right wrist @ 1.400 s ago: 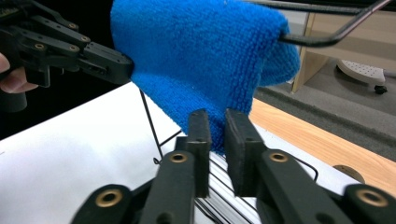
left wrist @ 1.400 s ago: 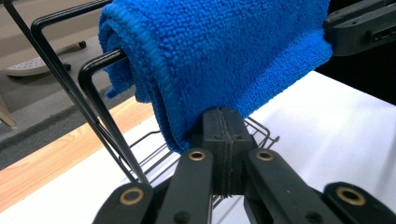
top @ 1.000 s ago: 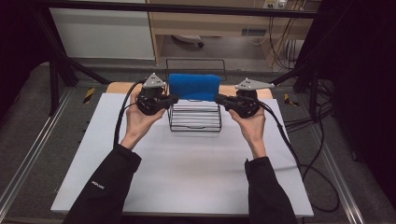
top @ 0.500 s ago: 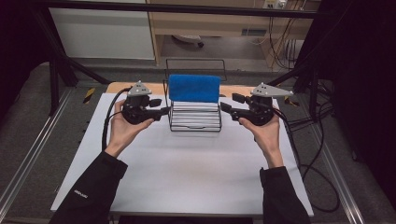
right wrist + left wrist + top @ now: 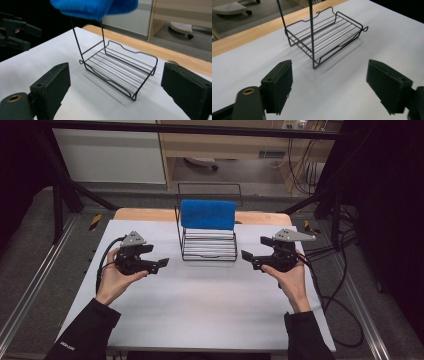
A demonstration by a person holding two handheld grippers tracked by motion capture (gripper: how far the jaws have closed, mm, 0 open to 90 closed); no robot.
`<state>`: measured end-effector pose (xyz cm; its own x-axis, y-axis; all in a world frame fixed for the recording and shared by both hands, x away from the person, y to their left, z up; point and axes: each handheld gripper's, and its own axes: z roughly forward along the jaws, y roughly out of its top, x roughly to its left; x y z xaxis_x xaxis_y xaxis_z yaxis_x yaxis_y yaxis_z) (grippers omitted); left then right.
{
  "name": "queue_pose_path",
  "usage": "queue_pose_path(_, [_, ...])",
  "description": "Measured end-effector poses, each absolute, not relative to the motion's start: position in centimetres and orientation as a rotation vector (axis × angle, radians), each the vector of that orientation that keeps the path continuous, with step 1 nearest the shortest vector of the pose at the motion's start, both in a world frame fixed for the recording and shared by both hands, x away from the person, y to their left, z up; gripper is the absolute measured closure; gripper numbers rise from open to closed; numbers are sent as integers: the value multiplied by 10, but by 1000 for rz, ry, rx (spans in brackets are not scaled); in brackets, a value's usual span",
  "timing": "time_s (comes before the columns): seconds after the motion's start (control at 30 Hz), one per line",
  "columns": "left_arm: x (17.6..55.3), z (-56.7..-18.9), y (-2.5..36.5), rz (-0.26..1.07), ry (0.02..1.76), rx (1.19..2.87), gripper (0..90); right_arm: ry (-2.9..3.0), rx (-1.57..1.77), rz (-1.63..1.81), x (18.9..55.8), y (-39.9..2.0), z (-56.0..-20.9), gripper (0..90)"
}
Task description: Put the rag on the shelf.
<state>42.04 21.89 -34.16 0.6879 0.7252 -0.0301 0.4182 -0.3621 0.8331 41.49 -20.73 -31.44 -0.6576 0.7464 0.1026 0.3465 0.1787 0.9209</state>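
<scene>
Left hand-held gripper (image 5: 161, 264): held in the person's left hand (image 5: 116, 277), low over the surface (image 5: 200, 310), left of the rack (image 5: 208, 251) and apart from it. Its jaws are spread wide and have just been opening; nothing lies between them. In the left gripper view the rack's near corner stands past the gap, untouched.

Right hand-held gripper (image 5: 247, 256): held in the right hand (image 5: 290, 277), right of the rack and apart from it, jaws pointing in toward it. They are spread wide and have just been opening, with nothing between them. In the right gripper view the rack sits beyond the gap, clear of both pads.

Rack: black wire, with a flat slatted tray and a tall upright frame at the back. It stands upright on the white surface toward the far edge, midway between the two grippers.

Cloth (image 5: 207, 214): blue, draped over the top bar of the rack's frame, hanging above the tray.

Surface: white sheet over a wooden top (image 5: 145, 214), whose edge shows along the far side.
</scene>
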Motion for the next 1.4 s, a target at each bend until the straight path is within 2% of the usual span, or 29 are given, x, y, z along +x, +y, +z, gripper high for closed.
queue_pose_path(0.47, [393,-400,247,409,961,1986,96,2164,1109,1440,395,-224,-370,26])
queue_pose_path(0.9, [374,-433,269,400,958,2013,95,2233,1181,1373,375,-240,-419,6])
queue_pose_path(1.4, [363,-448,280,399,955,2036,95,2262,1201,1370,357,-268,-443,7])
